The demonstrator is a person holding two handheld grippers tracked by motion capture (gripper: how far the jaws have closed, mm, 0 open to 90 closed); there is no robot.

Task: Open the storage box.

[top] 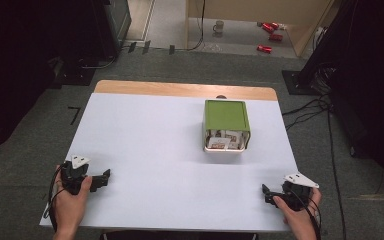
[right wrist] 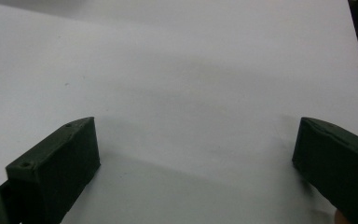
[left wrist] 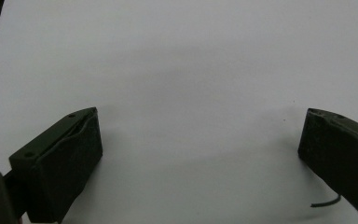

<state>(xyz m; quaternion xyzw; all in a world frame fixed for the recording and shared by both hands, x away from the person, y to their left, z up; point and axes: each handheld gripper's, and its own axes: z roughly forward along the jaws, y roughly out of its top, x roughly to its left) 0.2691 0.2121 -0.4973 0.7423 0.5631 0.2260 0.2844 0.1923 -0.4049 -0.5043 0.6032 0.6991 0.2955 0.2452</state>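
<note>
Your right hand-held gripper (top: 270, 195) and left hand-held gripper (top: 101, 178) lay wide open, empty, at the surface's (top: 145, 145) near corners. The green box (top: 225, 124) sat ahead, nearer your right.

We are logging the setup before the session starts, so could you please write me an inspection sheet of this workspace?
Surface: white table top with a wooden strip along its far edge.
Job's things: green box on the far right part of the table, its near side open, with small printed packets inside.
Clutter: nothing seen on the table.
Grippers: left gripper at the near left corner, open and empty; right gripper at the near right corner, open and empty. Each is held in a hand, fingers low over the white top.
Cables: black cables on the floor to the right.
Surroundings: grey carpet; a mug and red cans lie on the floor beyond.
</note>
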